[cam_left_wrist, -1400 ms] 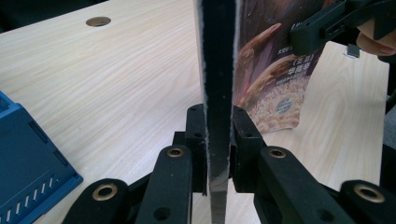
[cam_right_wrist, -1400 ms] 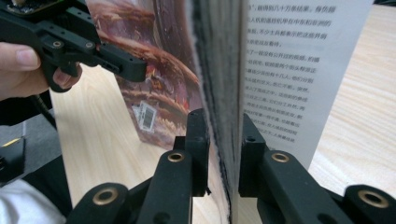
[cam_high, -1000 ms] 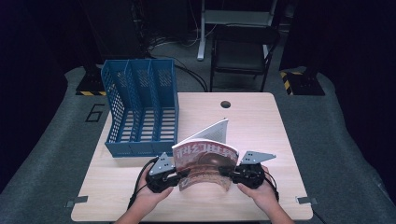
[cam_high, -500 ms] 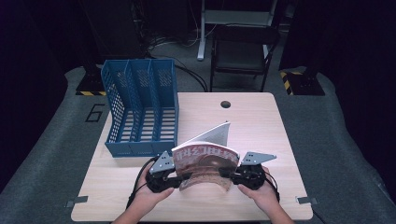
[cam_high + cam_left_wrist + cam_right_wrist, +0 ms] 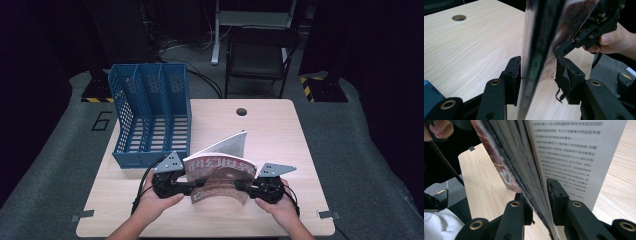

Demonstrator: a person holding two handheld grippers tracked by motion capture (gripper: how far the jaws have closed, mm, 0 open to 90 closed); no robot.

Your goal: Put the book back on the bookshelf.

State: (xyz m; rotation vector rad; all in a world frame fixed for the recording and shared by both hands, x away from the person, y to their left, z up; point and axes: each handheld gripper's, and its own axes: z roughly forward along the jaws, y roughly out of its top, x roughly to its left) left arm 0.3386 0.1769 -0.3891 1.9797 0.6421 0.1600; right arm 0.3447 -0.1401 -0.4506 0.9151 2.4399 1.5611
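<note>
The high view is evenly lit from above on the table [image 5: 280, 135], whose pale wood reads bright and clean, while the surroundings fall off into near-black. Shadows on the tabletop are soft and short. Resolution is modest, so fine detail appears slightly soft.

In the left gripper view, the magazine [image 5: 541, 50] stands close to the lens and is blurred; its glossy cover carries a bright sheen. The wood grain behind is sharp.

In the right gripper view, the nearest page edges are out of focus, the printed text farther up is legible, and the page is brightly lit.
</note>
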